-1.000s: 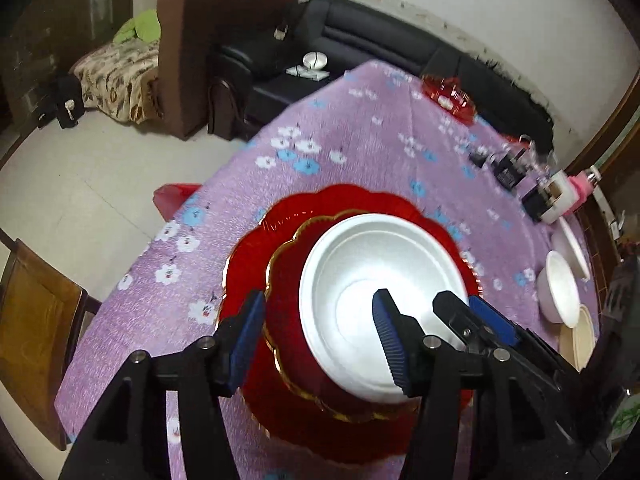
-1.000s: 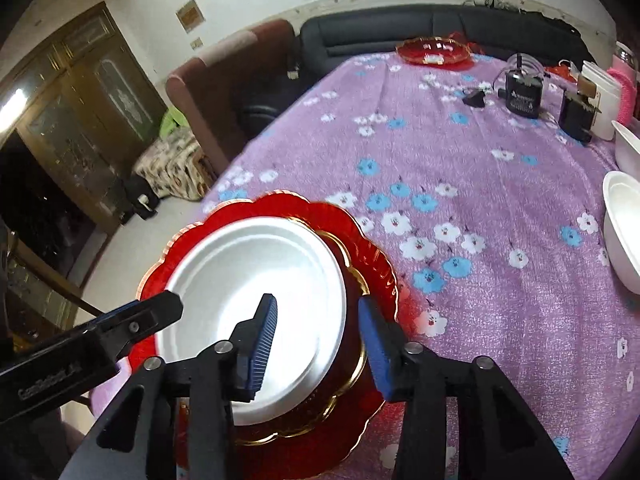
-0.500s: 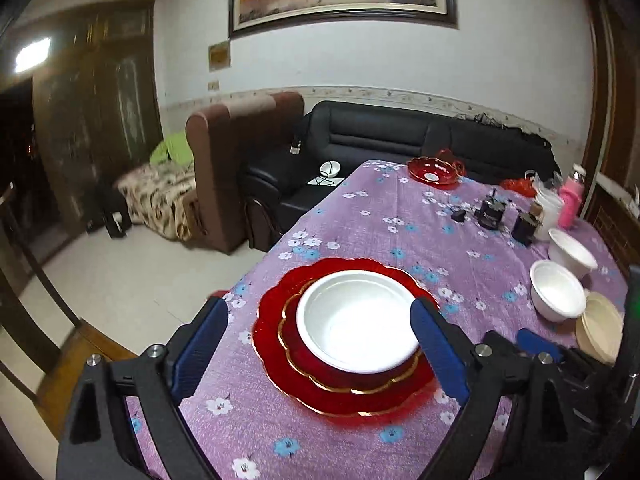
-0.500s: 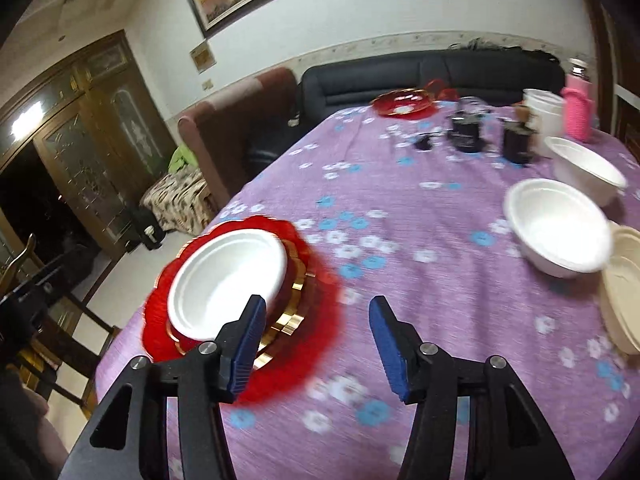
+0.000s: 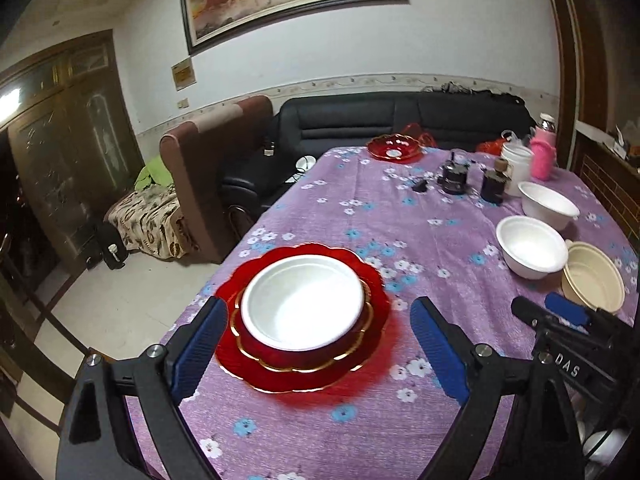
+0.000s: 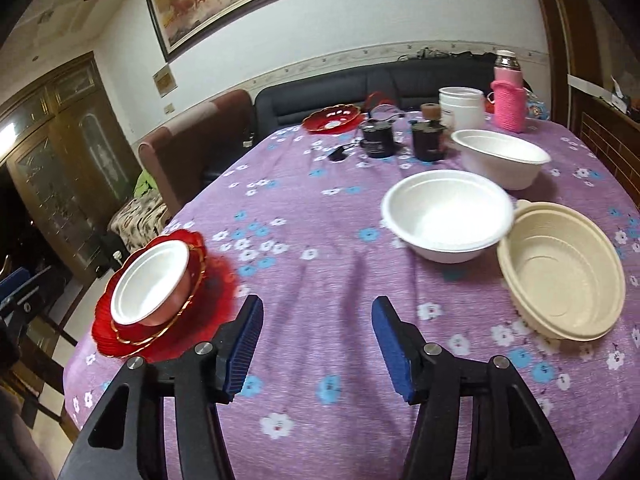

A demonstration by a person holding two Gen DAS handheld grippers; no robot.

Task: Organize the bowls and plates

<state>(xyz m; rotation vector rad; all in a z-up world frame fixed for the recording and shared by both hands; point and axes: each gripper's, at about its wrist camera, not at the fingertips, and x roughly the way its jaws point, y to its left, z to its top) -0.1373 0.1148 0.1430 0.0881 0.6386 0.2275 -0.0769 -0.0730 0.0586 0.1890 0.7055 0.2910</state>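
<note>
A white bowl (image 5: pixel 302 306) sits in a red gold-rimmed bowl (image 5: pixel 256 346) on a red scalloped plate (image 5: pixel 376 356) near the table's left edge; the stack also shows in the right wrist view (image 6: pixel 150 282). My left gripper (image 5: pixel 318 350) is open and empty, held just in front of the stack. My right gripper (image 6: pixel 316 344) is open and empty above the bare cloth, right of the stack. Two white bowls (image 6: pixel 446 214) (image 6: pixel 502 162) and a beige bowl (image 6: pixel 560 276) stand at the right. The right gripper also shows in the left wrist view (image 5: pixel 560 316).
The purple flowered tablecloth (image 6: pixel 320 208) covers the table. At the far end stand a red dish (image 6: pixel 332 118), two dark jars (image 6: pixel 376 136), a white tub (image 6: pixel 460 106) and a pink bottle (image 6: pixel 508 100). A sofa (image 5: pixel 400 120) and an armchair (image 5: pixel 216 148) stand beyond.
Both grippers have let go of the stack, opened wide and drawn back and up. The right gripper has swung right, toward the white and beige bowls.
</note>
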